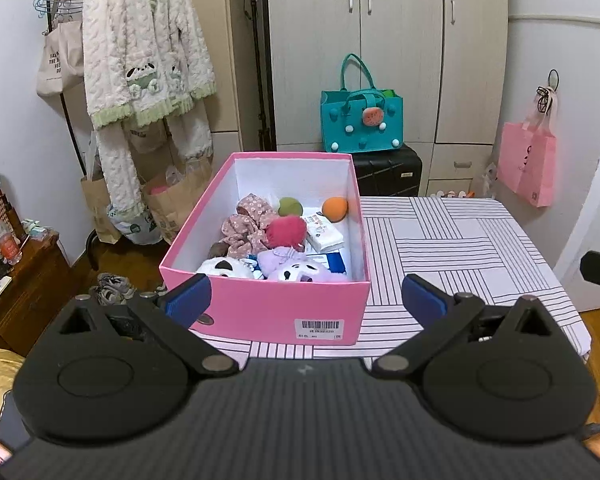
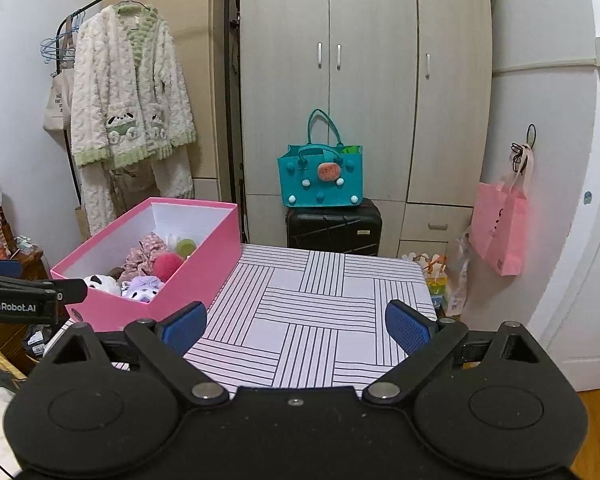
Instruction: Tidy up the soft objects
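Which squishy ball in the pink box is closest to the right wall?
The orange ball, in the pink box's far right corner against that wall; the green ball sits further left.

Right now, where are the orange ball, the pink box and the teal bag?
Orange ball (image 1: 335, 208), left wrist view, its middle.
Pink box (image 1: 276, 304), left wrist view, near wall.
Teal bag (image 2: 320, 178), right wrist view, front panel.

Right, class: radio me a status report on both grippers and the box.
Left gripper open, empty. Right gripper open, empty. Pink cardboard box holds soft toys. Nothing blocking.
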{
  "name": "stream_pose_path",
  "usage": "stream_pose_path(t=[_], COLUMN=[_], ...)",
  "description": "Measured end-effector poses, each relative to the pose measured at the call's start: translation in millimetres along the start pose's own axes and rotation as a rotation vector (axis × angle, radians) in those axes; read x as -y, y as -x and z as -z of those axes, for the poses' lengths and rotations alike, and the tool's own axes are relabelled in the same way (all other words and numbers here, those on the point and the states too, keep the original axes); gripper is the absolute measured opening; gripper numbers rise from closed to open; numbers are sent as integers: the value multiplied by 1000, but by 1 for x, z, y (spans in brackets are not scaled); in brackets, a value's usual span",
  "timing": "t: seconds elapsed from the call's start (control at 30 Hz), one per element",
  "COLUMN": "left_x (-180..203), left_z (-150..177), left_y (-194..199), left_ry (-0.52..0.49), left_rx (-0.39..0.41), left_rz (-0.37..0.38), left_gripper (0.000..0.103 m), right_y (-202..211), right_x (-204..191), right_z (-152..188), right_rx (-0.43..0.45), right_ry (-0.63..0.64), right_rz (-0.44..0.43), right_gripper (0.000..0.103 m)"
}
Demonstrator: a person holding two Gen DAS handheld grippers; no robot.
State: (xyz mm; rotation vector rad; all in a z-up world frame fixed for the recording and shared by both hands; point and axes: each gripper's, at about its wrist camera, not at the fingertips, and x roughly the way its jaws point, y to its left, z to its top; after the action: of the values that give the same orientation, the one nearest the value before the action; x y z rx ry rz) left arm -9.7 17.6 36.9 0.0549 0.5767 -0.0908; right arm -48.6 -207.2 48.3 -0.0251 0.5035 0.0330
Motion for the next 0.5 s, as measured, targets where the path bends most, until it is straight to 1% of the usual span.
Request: stream_pose_path(t=[0.17, 0.33, 0.5], left_x=[0, 4, 5], left_z=[-1, -1, -2], left_y=[1, 4, 6], left_ry=[-6, -18, -25], left_rx=[11, 30, 33], left_rz=[2, 7, 10], left_gripper=[103, 103, 103], right_y=[1, 2, 3], right_x=[1, 0, -3], right_z=[2, 3, 4], right_rx=[8, 13, 24], right_ry=[0, 4, 12], right_rz=[11, 8, 1], right_gripper=[98, 98, 98])
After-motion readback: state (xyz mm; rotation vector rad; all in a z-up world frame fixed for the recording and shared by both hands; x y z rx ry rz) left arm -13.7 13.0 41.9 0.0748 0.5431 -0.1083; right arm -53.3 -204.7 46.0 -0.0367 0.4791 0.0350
